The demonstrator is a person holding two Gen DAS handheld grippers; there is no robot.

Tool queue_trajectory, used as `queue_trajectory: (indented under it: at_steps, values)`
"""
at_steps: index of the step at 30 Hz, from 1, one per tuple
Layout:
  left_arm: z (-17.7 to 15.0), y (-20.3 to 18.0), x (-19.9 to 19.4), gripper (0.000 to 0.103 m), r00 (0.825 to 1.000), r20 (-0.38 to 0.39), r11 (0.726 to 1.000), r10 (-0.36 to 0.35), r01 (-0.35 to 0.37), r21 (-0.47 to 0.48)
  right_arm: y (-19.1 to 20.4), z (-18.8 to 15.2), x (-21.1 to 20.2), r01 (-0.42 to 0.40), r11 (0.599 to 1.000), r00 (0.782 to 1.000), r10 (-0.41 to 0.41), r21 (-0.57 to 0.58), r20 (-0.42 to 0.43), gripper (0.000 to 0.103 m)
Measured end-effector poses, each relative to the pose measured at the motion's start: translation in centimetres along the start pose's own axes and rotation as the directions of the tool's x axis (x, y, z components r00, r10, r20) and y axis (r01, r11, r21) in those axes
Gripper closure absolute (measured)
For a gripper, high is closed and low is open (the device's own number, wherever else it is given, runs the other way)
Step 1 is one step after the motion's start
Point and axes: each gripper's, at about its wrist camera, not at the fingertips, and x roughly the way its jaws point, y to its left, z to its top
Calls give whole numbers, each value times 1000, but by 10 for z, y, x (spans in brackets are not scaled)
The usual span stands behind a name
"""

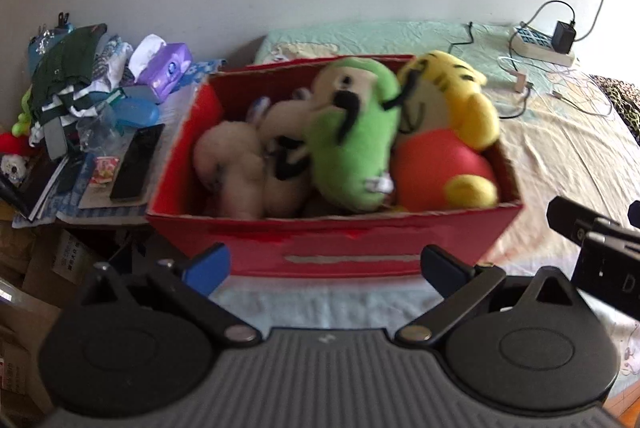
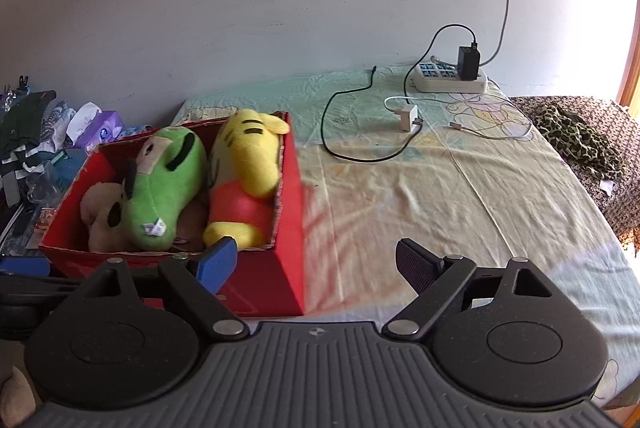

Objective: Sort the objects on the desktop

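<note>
Room first: in the right wrist view the sheet (image 2: 440, 195) lies bare across the whole centre and right of the frame, wide open ground right up to the power strip (image 2: 452, 77) and cables (image 2: 360, 131) at upper right. Tight side is the left, where the red box (image 2: 280, 268) sits, its near corner just beyond the right gripper (image 2: 316, 264). That gripper's jaws are spread wide, nothing between them.

Over to the left wrist view, and the box (image 1: 332, 240) fills the middle of the frame, its front wall just past the left gripper (image 1: 324, 268), jaws wide apart and empty too. Only this view shows the clutter at far left in detail: a dark remote (image 1: 138, 161), a purple tissue pack (image 1: 168, 65), piled clothes (image 1: 68, 67). The right gripper's black body (image 1: 592, 236) pokes in at the right edge.

Inside the box, packed tight: a green plush (image 1: 352, 147) in the middle, a yellow-and-red plush (image 1: 444, 131) against the right wall, beige plushes (image 1: 236, 163) to the left. The yellow one's head rises above the box rim.
</note>
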Motion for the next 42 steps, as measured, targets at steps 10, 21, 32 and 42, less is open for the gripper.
queue_trajectory:
  at_steps: [10, 21, 32, 42]
  values:
    - [5, 56, 11, 2, 1000, 17, 999, -6, 5, 45, 56, 2, 0, 80, 996, 997, -81, 31, 19, 14]
    - [23, 85, 21, 2, 999, 35, 999, -13, 12, 34, 80, 12, 0, 121, 989, 993, -120, 81, -13, 14]
    - [44, 108, 26, 2, 999, 41, 1000, 10, -10, -15, 99, 33, 10, 118, 992, 993, -118, -41, 5, 15]
    - [42, 107, 42, 2, 1000, -20, 998, 2, -3, -65, 88, 40, 34, 77, 995, 996, -80, -58, -49, 18]
